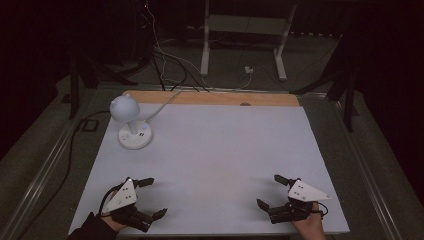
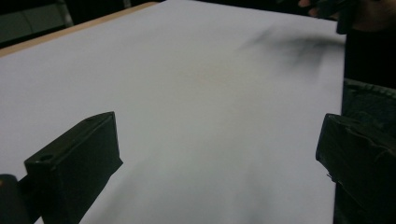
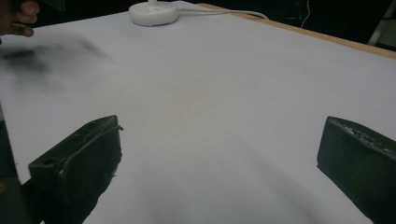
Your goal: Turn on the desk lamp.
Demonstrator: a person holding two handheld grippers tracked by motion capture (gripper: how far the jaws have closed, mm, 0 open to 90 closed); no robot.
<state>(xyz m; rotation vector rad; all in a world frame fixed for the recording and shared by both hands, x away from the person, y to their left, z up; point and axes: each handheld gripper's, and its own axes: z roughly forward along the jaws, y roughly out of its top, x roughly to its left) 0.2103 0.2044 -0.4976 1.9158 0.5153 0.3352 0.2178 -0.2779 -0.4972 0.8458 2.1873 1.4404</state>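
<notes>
1. At about seven o'clock on the desk (image 1: 210, 150) we held the left gripper (image 1: 151, 198), its jaws standing wide with nothing between them.
2. At about five o'clock we held the right gripper (image 1: 269, 191), likewise spread wide and holding nothing, its jaws pointing toward the middle of the desk.
3. Both grippers sat low over the white sheet (image 1: 225, 125) near its front edge, well apart from each other.
4. Each carried a grey three-cornered plate on top, and our hands came in from the bottom edge of the high view.
5. At about eleven o'clock stood a small white lamp (image 1: 131, 122), with a round head above a round base; its white cable (image 1: 162, 104) ran off toward twelve o'clock over the wooden strip (image 1: 210, 98) at the far edge.
6. From the right gripper view we saw the lamp base (image 3: 153, 12) far ahead at the top, well apart from both jaws.
7. From the left gripper view we saw bare white sheet (image 2: 187, 93) between the jaws.
</notes>
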